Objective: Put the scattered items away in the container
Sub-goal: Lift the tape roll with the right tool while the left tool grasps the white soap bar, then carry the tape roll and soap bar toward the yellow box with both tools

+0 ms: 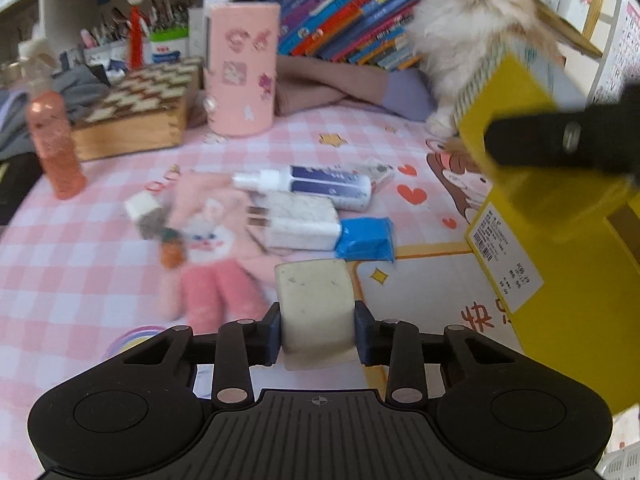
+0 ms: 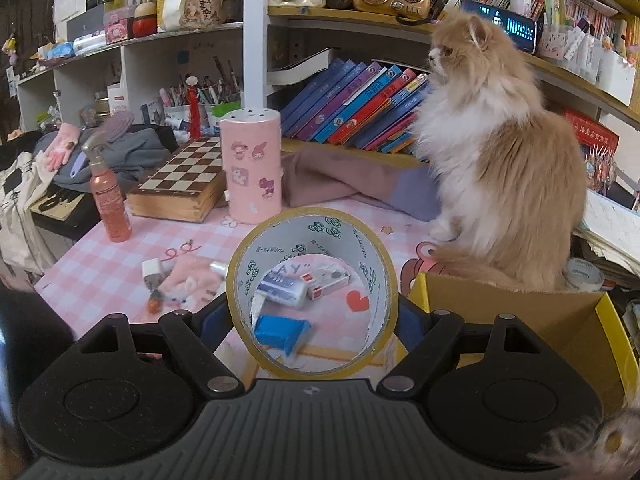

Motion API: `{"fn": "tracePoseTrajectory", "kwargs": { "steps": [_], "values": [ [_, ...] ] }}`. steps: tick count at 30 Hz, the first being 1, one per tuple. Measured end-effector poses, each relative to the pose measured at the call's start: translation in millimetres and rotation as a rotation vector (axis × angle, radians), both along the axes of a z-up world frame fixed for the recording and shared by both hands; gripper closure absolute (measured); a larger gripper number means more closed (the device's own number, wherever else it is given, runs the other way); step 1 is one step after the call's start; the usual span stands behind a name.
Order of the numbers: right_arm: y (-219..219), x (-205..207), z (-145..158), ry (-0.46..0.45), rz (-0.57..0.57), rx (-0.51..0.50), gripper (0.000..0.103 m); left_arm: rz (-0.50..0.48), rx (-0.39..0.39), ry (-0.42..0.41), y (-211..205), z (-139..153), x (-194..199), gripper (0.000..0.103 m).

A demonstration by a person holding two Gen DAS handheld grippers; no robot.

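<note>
While the cat (image 2: 496, 168) sits, the eraser (image 1: 316, 308) is pinched in the left tool (image 1: 318, 330).

one cat (image 2: 496, 152), one tape roll (image 2: 312, 292), one plush (image 1: 208, 248)

cat (image 2: 500, 160) beside open box (image 2: 520, 320), clutter left

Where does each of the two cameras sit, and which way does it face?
Left wrist: on the left gripper, facing forward and down over the pink checked table; its fingers clamp a white block.
Right wrist: on the right gripper, facing the shelves and cat; its fingers hold a tape roll.
Shared: blue packet, pink canister, yellow box.
</note>
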State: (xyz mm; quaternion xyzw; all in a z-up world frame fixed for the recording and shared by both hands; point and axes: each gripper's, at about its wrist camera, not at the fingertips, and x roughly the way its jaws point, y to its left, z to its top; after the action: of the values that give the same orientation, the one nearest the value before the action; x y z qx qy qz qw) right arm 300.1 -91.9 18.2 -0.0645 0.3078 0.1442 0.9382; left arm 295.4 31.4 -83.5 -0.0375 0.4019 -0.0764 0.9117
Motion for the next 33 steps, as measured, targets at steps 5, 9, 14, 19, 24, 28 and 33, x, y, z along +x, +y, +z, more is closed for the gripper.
{"fn": "tracePoseTrajectory", "kwargs": {
  "steps": [5, 9, 14, 19, 24, 28, 33],
  "values": [
    [-1, -18, 1, 0.036, 0.028, 0.013, 0.022, 0.078, 0.006, -0.011, 27, 23, -29, 0.07],
    [-3, -35, -2, 0.104, 0.086, 0.018, 0.022, 0.11, -0.018, -0.044, 45, 47, -58, 0.07],
    [1, -63, -3, 0.155, 0.118, 0.054, 0.022, 0.109, -0.022, -0.082, 52, 73, -92, 0.071],
    [8, -92, 7, 0.122, 0.117, 0.074, 0.022, 0.101, -0.019, -0.112, 56, 91, -121, 0.071],
    [14, -119, 11, 0.122, 0.122, 0.078, 0.022, 0.11, -0.01, -0.124, 59, 94, -149, 0.071],
    [18, -140, 11, 0.12, 0.119, 0.083, 0.022, 0.114, -0.014, -0.103, 65, 89, -169, 0.071],
    [19, -168, 12, 0.114, 0.097, 0.074, 0.022, 0.105, -0.01, -0.111, 68, 90, -194, 0.071]
  ]
}}
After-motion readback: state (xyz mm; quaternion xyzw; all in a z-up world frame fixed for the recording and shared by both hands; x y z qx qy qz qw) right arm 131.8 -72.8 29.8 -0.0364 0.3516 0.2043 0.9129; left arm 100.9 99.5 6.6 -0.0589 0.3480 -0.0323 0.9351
